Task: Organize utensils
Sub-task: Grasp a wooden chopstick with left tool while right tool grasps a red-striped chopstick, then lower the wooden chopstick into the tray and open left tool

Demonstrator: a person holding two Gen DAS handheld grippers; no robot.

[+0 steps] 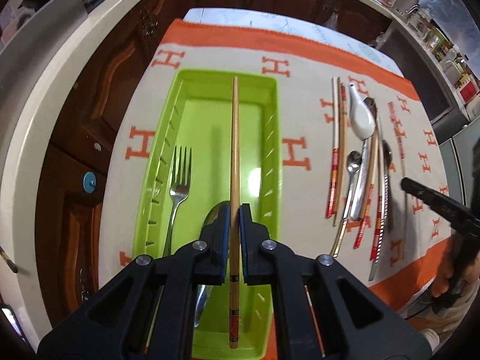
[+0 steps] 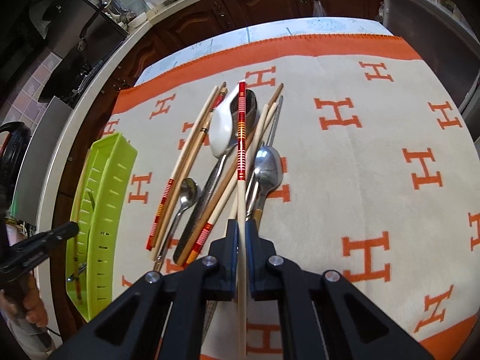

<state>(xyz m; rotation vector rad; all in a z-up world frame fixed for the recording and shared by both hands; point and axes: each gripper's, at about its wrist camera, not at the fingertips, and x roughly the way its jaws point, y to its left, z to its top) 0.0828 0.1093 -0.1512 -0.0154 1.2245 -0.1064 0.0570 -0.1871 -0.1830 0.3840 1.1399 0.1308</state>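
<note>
Two chopsticks are being held right now, one per gripper. The left gripper (image 1: 235,210) has its jaws pinched tight on a plain bamboo chopstick (image 1: 234,150), gripped a good way up from the decorated butt end. Its long axis runs straight along the fingers, thin tip pointing away toward the far end of the green tray (image 1: 156,156), patterned end back toward the camera. It sits over the tray, lined up with the tray's length, roughly down the middle. Can't tell if it's touching the tray floor or held above it.

Inside the tray there's a fork (image 1: 180,180) along the left wall, tines pointing to the far end, plus a metal spoon (image 1: 214,216) mostly hidden under the left gripper.

The right gripper (image 2: 241,225) is clamped on a red-banded chopstick (image 2: 241,138). That one also lies along the fingers, but flipped: the red striped end points away toward the far edge of the cloth (image 2: 360,156), the pale thin end runs back under the gripper. It's over the loose pile, which lies on the cloth to the right of the tray: a white ceramic spoon (image 2: 220,132), a small teaspoon (image 2: 187,195), a bigger metal spoon (image 2: 268,165) and several more chopsticks, all lying roughly lengthwise, near to far.
</note>
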